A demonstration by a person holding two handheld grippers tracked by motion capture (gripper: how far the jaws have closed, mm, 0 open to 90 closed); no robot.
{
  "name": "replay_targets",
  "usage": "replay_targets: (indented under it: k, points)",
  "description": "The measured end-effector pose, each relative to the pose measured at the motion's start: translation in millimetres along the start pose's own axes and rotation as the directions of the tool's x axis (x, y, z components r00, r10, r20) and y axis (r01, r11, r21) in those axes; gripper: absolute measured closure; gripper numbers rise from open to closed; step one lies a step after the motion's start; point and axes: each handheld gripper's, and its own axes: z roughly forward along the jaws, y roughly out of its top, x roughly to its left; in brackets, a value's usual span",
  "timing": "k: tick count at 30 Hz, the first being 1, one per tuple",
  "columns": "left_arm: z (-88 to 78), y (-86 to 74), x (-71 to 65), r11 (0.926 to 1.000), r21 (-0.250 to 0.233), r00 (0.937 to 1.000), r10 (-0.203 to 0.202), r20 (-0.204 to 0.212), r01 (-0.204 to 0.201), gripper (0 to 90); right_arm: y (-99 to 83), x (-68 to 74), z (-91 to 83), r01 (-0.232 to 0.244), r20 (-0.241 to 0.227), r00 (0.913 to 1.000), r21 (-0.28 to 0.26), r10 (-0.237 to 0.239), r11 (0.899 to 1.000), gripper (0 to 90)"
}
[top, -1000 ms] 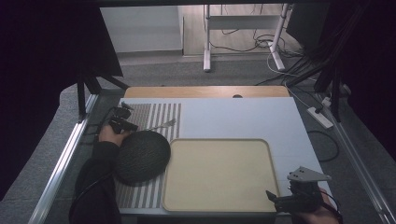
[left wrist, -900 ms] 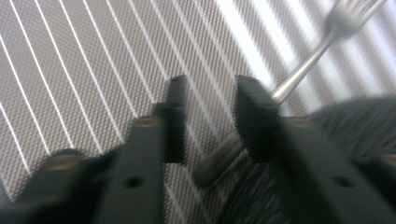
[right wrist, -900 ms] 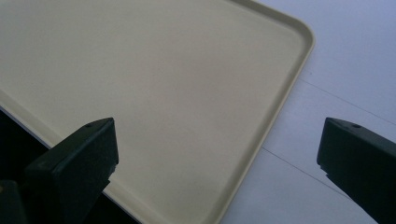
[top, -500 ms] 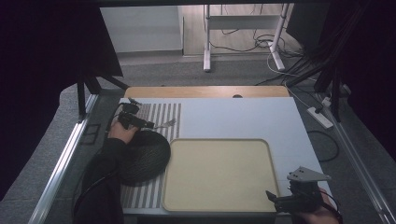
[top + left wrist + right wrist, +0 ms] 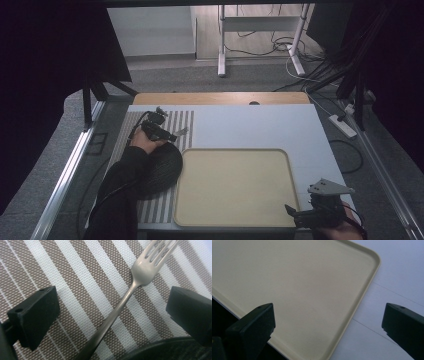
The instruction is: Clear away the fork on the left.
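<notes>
Both grippers are held with jaws apart and nothing between them clamped. From the high view, the left gripper (image 5: pixel 159 129) is seen over the striped placemat (image 5: pixel 181 120) at the table's left, reached forward by a dark-sleeved arm, while the right gripper (image 5: pixel 320 210) is parked at the near right corner, just beside the beige tray (image 5: pixel 235 190). A dark round plate (image 5: pixel 162 170) lies on the placemat beneath the forearm, touching the tray's left edge or nearly so. The tray is bare, which suggests it is meant to receive things. The white table (image 5: pixel 260 125) carries nothing else.

From the left gripper view, a metal fork (image 5: pixel 130 290) is seen lying flat on the placemat (image 5: pixel 75 277), its handle running diagonally through the gap between the spread jaws, tines toward the upper right. The jaws stand on either side of the handle without touching it, a placement that looks like the set-up for a pinch across the narrow stem. The plate's dark rim (image 5: pixel 162 350) shows at the bottom edge.

From the right gripper view, the wide-open jaws frame the tray's corner (image 5: pixel 312 290) and the table (image 5: pixel 402 272) beside it; this gripper seems to be kept idle, clear of the other's work.
</notes>
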Motion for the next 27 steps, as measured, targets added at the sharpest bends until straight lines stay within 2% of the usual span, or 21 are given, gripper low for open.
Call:
replay_targets:
  k: [3,6,15,18,20,24,27]
  points:
    - [0.2,0.0,-3.9,0.9992,0.014,0.9984,0.038,-0.042,-0.037,3.0,-0.1,0.0,-0.1,0.001,0.000,1.0000,0.000,-0.001,1.000,0.0]
    - [-3.0,-1.0,-4.0,0.9989,-0.002,0.9980,0.048,-0.041,-0.048,9.3,-0.1,0.0,0.1,0.000,-0.001,1.0000,-0.002,0.000,1.000,0.0]
    - [-13.4,-10.6,4.2,0.9945,-0.057,0.9957,0.086,-0.036,-0.087,62.6,0.0,0.3,0.3,0.002,0.000,1.0000,-0.001,-0.002,1.000,0.0]
    - [-14.3,-13.6,8.1,0.9924,-0.071,0.9947,0.099,-0.028,-0.100,76.8,-0.1,0.2,0.1,0.002,-0.001,1.0000,-0.001,-0.002,1.000,0.0]
    - [-14.7,-14.4,9.7,0.9910,-0.074,0.9937,0.111,-0.018,-0.112,78.0,-0.1,0.2,0.2,0.002,-0.001,1.0000,-0.001,-0.002,1.000,0.0]
    - [-15.5,-15.2,10.8,0.9851,-0.068,0.9874,0.158,0.001,-0.158,82.7,-0.2,0.2,0.1,0.002,-0.001,1.0000,0.000,-0.002,1.000,0.0]
    - [-15.7,-16.2,13.3,0.9849,-0.072,0.9872,0.159,0.013,-0.157,85.5,-0.2,0.3,0.1,0.003,-0.001,1.0000,0.000,-0.003,1.000,0.0]
